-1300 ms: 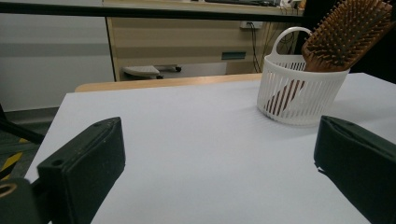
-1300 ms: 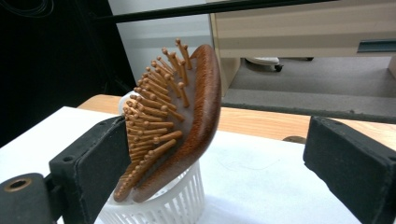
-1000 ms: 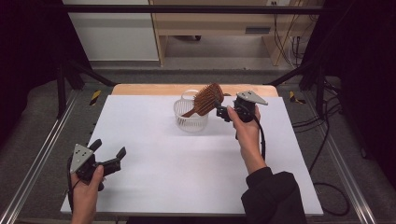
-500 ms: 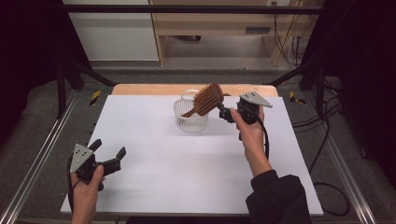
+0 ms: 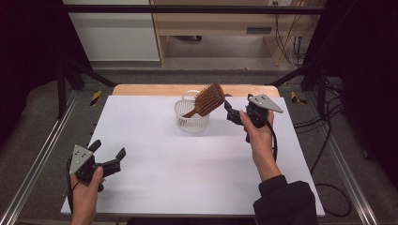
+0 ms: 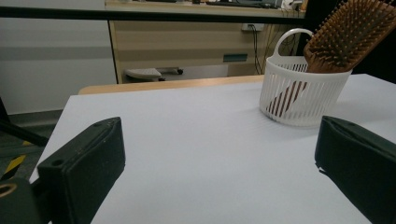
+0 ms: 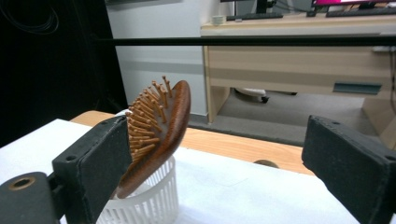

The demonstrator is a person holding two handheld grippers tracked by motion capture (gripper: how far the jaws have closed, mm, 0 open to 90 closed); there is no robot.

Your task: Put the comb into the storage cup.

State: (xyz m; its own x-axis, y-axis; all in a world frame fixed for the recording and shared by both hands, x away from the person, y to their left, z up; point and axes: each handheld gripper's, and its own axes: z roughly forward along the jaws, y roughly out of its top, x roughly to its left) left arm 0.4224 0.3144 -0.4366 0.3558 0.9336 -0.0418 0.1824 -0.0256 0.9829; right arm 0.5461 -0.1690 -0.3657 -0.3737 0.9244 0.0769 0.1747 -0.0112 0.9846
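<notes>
The wooden hairbrush stands handle-down in the white basket, its head leaning over the rim toward the right tool, which hangs just beside the basket with jaws wide apart and empty. This looks like the placing step just finished, so next the right tool should draw clear without knocking the brush. The left tool sits well away from the basket, low over the counter, gaping and empty.
</notes>
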